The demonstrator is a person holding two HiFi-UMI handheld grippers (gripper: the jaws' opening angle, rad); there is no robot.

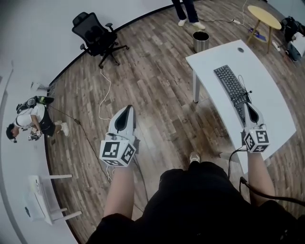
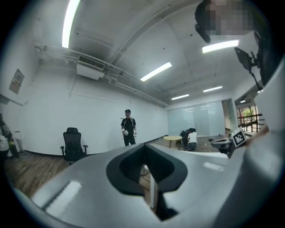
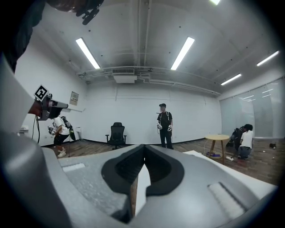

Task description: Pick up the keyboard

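A black keyboard (image 1: pixel 232 88) lies lengthwise on a white table (image 1: pixel 267 81) at the right of the head view. My right gripper (image 1: pixel 249 106) hangs shut and empty; its tip shows over the near end of the keyboard, and I cannot tell whether it touches. My left gripper (image 1: pixel 128 108) is shut and empty over the wooden floor, well left of the table. In the left gripper view the gripper (image 2: pixel 144 147) has its jaws together with nothing between them. The right gripper (image 3: pixel 144 148) shows the same in its own view. Neither gripper view shows the keyboard.
A black office chair (image 1: pixel 97 35) stands at the back left. A metal bin (image 1: pixel 200 41) sits beyond the white table, and a round wooden table (image 1: pixel 264 18) farther back. A cable (image 1: pixel 102 102) runs across the floor. One person (image 1: pixel 28 121) stands left, another (image 1: pixel 188 12) at the far wall.
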